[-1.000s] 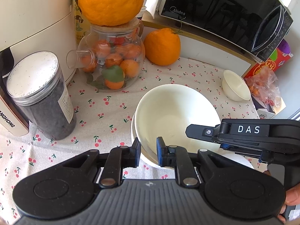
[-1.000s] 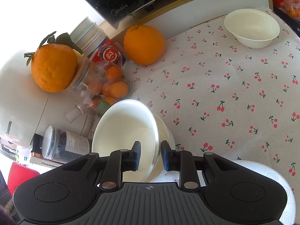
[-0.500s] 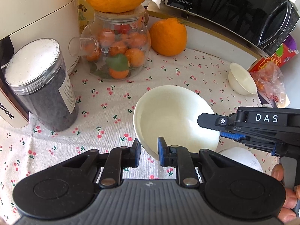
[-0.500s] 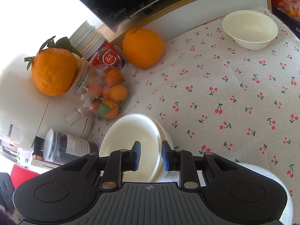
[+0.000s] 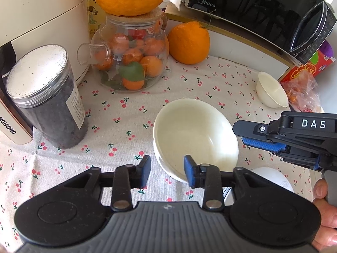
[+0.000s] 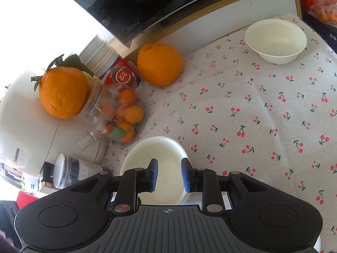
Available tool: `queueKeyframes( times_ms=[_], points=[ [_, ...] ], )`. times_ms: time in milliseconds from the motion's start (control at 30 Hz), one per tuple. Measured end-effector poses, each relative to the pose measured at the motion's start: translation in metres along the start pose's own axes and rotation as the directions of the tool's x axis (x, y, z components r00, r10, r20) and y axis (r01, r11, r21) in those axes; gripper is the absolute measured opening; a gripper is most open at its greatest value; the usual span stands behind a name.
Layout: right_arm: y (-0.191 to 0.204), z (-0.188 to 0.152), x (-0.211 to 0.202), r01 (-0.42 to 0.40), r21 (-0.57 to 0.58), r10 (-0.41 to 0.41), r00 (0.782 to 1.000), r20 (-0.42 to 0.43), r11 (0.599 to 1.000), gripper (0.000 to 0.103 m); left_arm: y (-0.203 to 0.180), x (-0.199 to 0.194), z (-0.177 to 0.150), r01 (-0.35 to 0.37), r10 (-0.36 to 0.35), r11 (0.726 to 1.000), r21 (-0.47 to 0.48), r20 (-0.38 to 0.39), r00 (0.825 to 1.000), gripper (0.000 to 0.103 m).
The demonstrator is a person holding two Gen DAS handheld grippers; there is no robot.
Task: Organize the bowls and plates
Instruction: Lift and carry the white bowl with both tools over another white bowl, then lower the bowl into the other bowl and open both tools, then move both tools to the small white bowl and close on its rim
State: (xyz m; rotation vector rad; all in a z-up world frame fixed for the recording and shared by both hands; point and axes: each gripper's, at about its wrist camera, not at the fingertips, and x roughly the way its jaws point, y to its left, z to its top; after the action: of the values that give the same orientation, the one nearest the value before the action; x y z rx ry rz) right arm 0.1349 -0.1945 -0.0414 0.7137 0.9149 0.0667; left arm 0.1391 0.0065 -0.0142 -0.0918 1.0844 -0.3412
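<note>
Two nested white bowls (image 5: 195, 135) sit on the cherry-print cloth (image 5: 118, 126); they also show in the right wrist view (image 6: 160, 168). My left gripper (image 5: 167, 170) is open, just in front of the stack's near rim, holding nothing. My right gripper (image 6: 167, 174) is open above the stack and empty; in the left wrist view it (image 5: 259, 137) hovers at the stack's right side. A small cream bowl (image 5: 271, 90) stands alone at the far right, also in the right wrist view (image 6: 276, 40). A white dish (image 5: 273, 177) lies partly hidden under the right gripper.
A glass teapot of small oranges (image 5: 130, 63) with a big orange on its lid, a dark lidded jar (image 5: 46, 97), a white appliance (image 5: 38, 16), a loose orange (image 5: 188, 42), a microwave (image 5: 263, 6) and snack bags (image 5: 303, 84) ring the cloth.
Both grippers opened and drew back from the bowl; the bowl they held now rests nested in the lower one.
</note>
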Motion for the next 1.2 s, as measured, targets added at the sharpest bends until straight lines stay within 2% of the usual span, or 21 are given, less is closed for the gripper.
queueKeyframes(
  times_ms=[67, 133, 167, 233, 333, 467, 533, 700, 867, 1033, 1200],
  points=[
    [-0.001, 0.000, -0.001, -0.005, 0.005, 0.005, 1.000, 0.001, 1.000, 0.036, -0.001, 0.000, 0.000, 0.000, 0.000, 1.000, 0.001, 0.001, 1.000, 0.048],
    [-0.001, 0.001, -0.003, -0.009, 0.011, 0.009, 1.000, 0.001, 1.000, 0.045, -0.001, -0.002, 0.000, 0.002, -0.002, 1.000, -0.004, 0.007, 1.000, 0.070],
    [-0.002, 0.001, -0.004, -0.011, 0.017, 0.011, 1.000, 0.001, 1.000, 0.049, -0.001, -0.003, 0.000, 0.005, -0.005, 1.000, -0.006, 0.011, 1.000, 0.074],
    [-0.003, 0.002, -0.008, -0.015, 0.023, 0.015, 1.000, 0.011, 1.000, 0.065, -0.002, -0.004, 0.001, 0.010, -0.010, 1.000, -0.004, 0.014, 1.000, 0.082],
    [-0.006, 0.004, -0.014, -0.022, 0.030, 0.021, 0.999, 0.024, 0.999, 0.074, -0.004, -0.007, 0.002, 0.009, -0.009, 1.000, -0.002, 0.025, 1.000, 0.093],
    [-0.011, 0.007, -0.025, -0.029, 0.033, 0.028, 0.999, 0.042, 0.999, 0.079, -0.010, -0.010, 0.002, -0.002, 0.001, 1.000, 0.011, 0.031, 1.000, 0.097],
    [-0.015, 0.009, -0.031, -0.028, 0.034, 0.026, 0.998, 0.054, 0.999, 0.089, -0.012, -0.013, 0.002, 0.002, -0.002, 1.000, 0.011, 0.040, 0.999, 0.099],
    [-0.027, 0.019, -0.047, -0.002, 0.025, 0.000, 0.996, 0.093, 1.000, 0.089, -0.023, -0.019, 0.004, 0.005, -0.006, 1.000, 0.025, 0.063, 0.998, 0.102],
    [-0.038, 0.037, -0.065, 0.039, 0.021, -0.042, 0.987, 0.158, 0.999, 0.090, -0.032, -0.019, 0.016, 0.024, -0.023, 1.000, -0.007, 0.065, 0.998, 0.103],
    [-0.053, 0.064, -0.078, 0.047, 0.039, -0.054, 0.980, 0.193, 0.998, 0.090, -0.047, -0.019, 0.033, 0.046, -0.043, 0.999, -0.021, 0.107, 0.993, 0.103],
    [-0.067, 0.092, -0.086, 0.025, 0.080, -0.043, 0.971, 0.236, 0.997, 0.091, -0.069, -0.011, 0.056, 0.054, -0.053, 0.999, -0.005, 0.109, 0.993, 0.103]
  ],
)
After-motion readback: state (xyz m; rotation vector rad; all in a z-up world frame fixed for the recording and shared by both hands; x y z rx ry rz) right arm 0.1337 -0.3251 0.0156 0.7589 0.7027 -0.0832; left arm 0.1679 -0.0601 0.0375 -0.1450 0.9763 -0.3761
